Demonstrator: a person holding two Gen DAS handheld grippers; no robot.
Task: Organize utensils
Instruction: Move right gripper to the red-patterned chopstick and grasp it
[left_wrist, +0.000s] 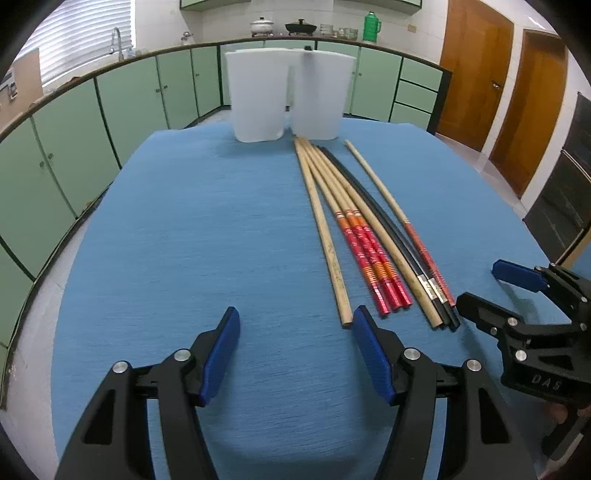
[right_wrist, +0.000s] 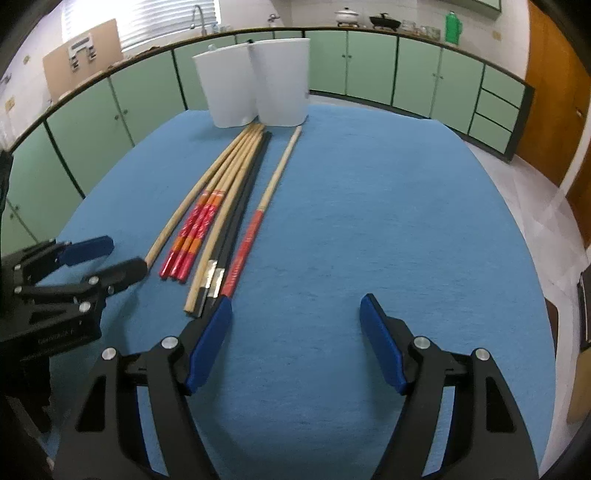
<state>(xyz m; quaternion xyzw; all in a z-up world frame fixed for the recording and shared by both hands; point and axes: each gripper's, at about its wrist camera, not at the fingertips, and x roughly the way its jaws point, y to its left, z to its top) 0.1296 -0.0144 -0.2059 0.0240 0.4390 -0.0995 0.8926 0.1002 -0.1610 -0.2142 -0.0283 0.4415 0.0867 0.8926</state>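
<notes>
Both grippers hover low over the blue tablecloth (left_wrist: 184, 221), each with its jaws spread wide and nothing between them. Seen from its own wrist camera, the left gripper (left_wrist: 295, 343) sits just short of the near ends of the chopsticks (left_wrist: 354, 229), its right blue pad (left_wrist: 373, 354) close beside the butt of the leftmost plain wooden stick (left_wrist: 325, 236). From the other side, the right gripper (right_wrist: 295, 332) also waits at the near end of the bundle, its left blue pad (right_wrist: 210, 343) just beside the butts of the black chopsticks (right_wrist: 236, 218).

The chopsticks lie flat on the cloth in a loose fan, tips gathered at the far end and butts spreading toward the grippers. Within the fan, from the wooden stick outward, come three red-and-orange banded sticks (left_wrist: 373, 258) lying side by side, another plain wooden stick, the black pair with silver bands, and a single wooden stick with a red handle (left_wrist: 399, 218) set slightly apart from the rest.

Beyond the tips of the chopsticks stand two white holders (left_wrist: 258, 96), upright and touching each other, at the far edge of the table. Past them, green cabinets (left_wrist: 74, 122) line the wall, with a green thermos (left_wrist: 371, 26) on the counter above.
</notes>
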